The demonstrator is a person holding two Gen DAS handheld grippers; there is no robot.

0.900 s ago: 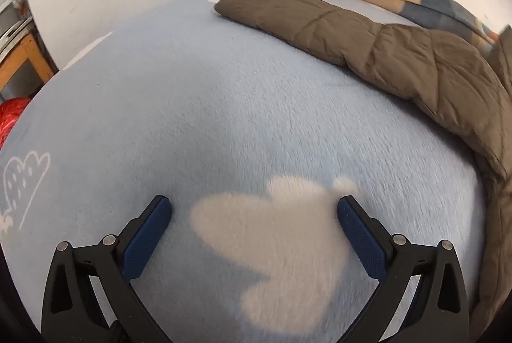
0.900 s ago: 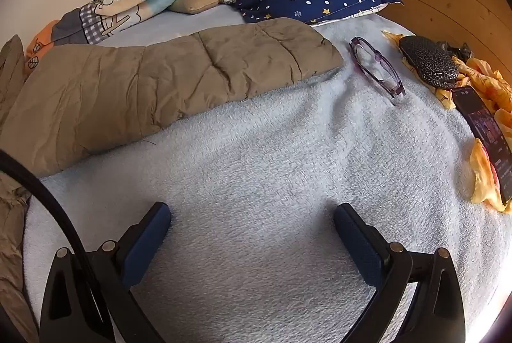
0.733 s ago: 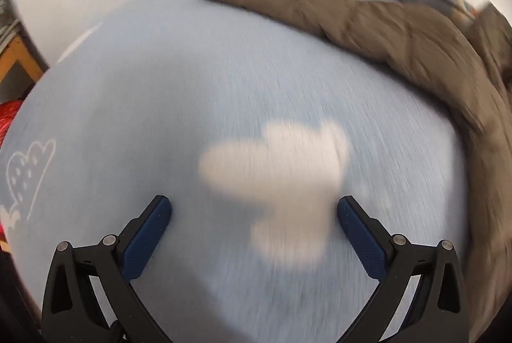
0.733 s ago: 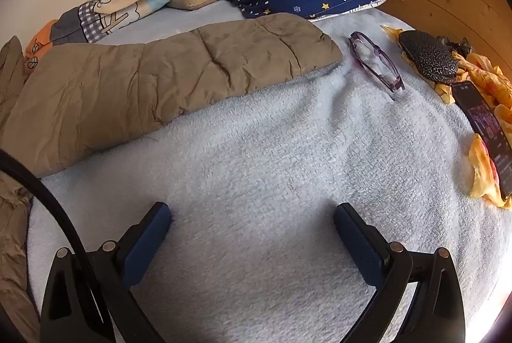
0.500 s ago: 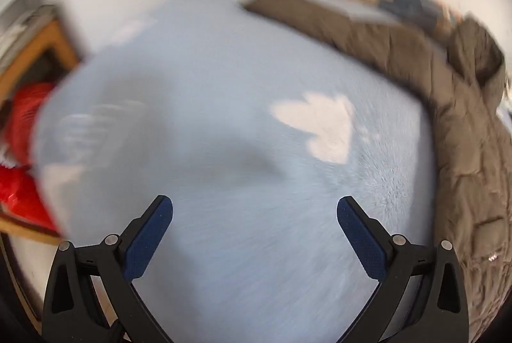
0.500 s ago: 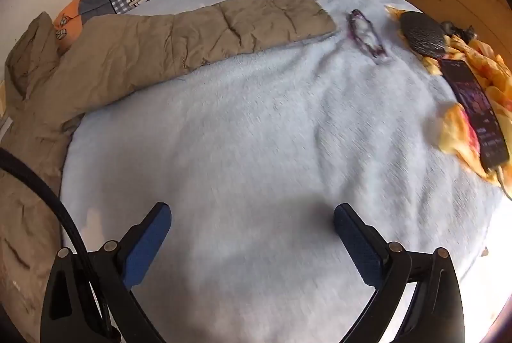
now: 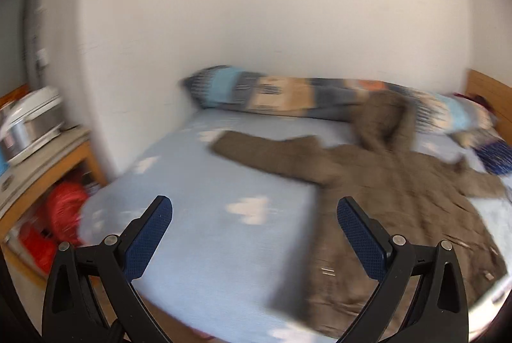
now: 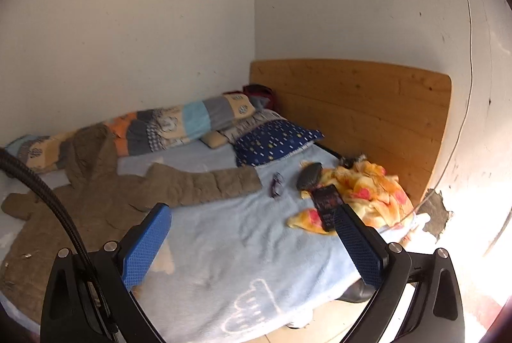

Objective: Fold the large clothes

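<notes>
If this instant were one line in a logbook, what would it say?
left gripper: open, empty | right gripper: open, empty | brown coat: spread flat on bed, sleeves out, unfolded | stage: fold not begun

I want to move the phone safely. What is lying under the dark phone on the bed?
The phone lies on a crumpled yellow cloth with pink patches, which rests on the light blue blanket. Anything beneath that cloth is covered and cannot be seen.

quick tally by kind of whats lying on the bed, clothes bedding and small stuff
Clothes: 1, the brown hooded coat.
Bedding: 4, the patchwork quilt roll, starry navy pillow, small tan pillow and yellow blanket.
Small things: 3, the glasses, dark pouch and phone.
Total: 8
</notes>
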